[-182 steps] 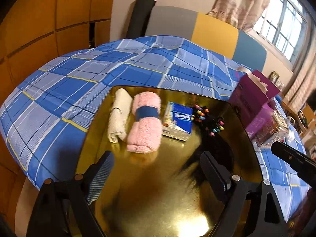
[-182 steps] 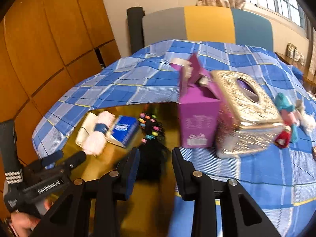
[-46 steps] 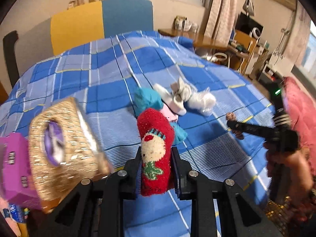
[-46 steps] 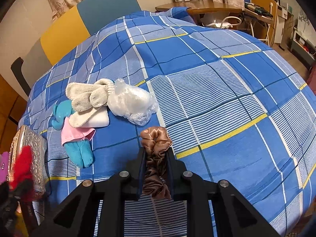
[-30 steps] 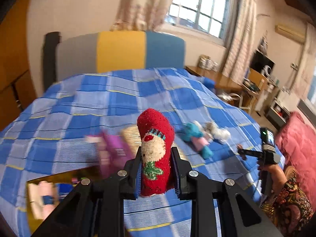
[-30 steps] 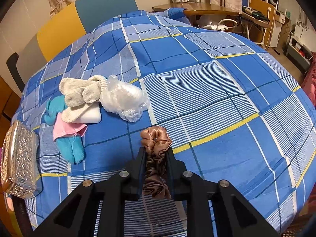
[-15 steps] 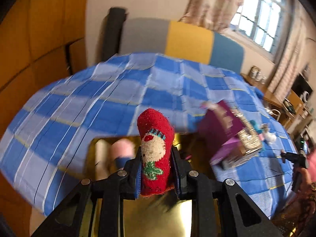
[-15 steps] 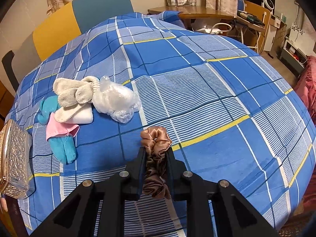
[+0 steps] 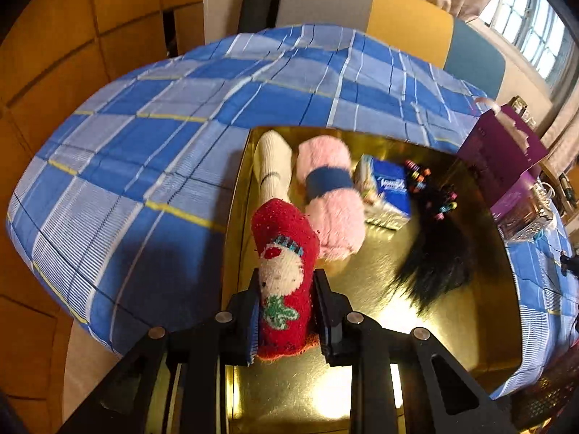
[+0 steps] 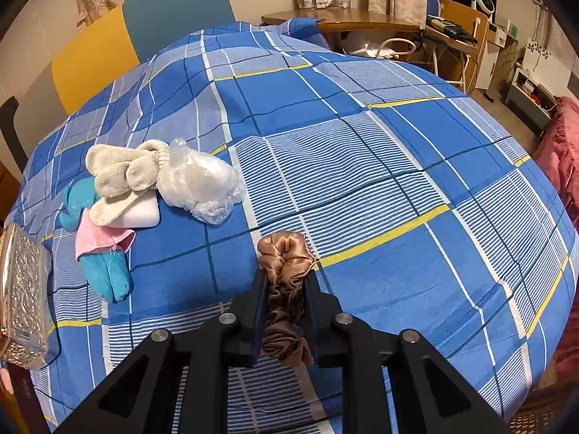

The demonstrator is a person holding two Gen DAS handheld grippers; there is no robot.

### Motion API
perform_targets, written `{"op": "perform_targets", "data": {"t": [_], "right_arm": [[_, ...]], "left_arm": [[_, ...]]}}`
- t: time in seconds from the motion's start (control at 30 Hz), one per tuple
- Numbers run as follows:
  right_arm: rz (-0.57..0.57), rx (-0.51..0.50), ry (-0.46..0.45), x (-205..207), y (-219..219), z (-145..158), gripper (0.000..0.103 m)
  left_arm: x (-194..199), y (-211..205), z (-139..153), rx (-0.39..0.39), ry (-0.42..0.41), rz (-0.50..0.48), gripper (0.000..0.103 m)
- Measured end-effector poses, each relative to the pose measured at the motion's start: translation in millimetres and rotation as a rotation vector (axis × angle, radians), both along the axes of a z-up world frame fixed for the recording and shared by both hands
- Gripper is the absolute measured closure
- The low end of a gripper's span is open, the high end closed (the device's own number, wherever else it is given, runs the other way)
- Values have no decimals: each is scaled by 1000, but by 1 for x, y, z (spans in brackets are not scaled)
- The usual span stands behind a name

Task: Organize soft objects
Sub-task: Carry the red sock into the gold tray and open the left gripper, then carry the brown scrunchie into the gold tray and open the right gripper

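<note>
My left gripper (image 9: 286, 285) is shut on a red Christmas sock (image 9: 284, 253) and holds it over the near left part of a gold tray (image 9: 380, 379). On the tray lie a cream sock (image 9: 273, 159), a pink fluffy roll with a blue band (image 9: 331, 195), a blue tissue pack (image 9: 385, 191) and a black hair piece with coloured beads (image 9: 438, 253). My right gripper (image 10: 286, 285) is shut on a brown satin scrunchie (image 10: 287, 253) above the blue checked cloth (image 10: 398, 166). Beige socks (image 10: 123, 170), a teal and pink sock (image 10: 103, 260) and a clear plastic bag (image 10: 199, 181) lie left of it.
A purple box (image 9: 503, 152) and an ornate gold tissue box (image 10: 20, 296) stand beside the tray. A white block (image 10: 141, 213) lies under the beige socks. A chair with grey, yellow and teal panels (image 9: 398, 25) stands behind the table. Wooden wall panels are on the left.
My left gripper has swung left and down with the red sock, from above the cloth to close over the gold tray. My right gripper has barely moved with the scrunchie.
</note>
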State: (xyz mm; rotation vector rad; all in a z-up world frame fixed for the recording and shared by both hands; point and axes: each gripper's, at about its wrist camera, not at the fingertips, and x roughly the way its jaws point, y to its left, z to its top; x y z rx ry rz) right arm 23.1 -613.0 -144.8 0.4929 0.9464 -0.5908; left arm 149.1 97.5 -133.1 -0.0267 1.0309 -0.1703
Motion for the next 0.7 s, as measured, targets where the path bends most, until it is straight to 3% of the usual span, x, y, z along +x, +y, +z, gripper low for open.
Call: {"op": "perform_targets", "data": {"t": [0.23, 0.43, 0.57, 0.7], "right_arm": [[-3, -1, 1, -1, -1, 0, 85], [-1, -5, 1, -1, -1, 1, 85], [-11, -11, -9, -2, -2, 3, 85], [-24, -27, -51, -6, -3, 11, 85]], "left_arm": [[1, -6, -9, 40, -13, 7, 72], [-4, -3, -5, 43, -41, 56, 48], [-15, -5, 5, 40, -105, 61, 44], [-27, -7, 13, 17, -158, 72, 33]]}}
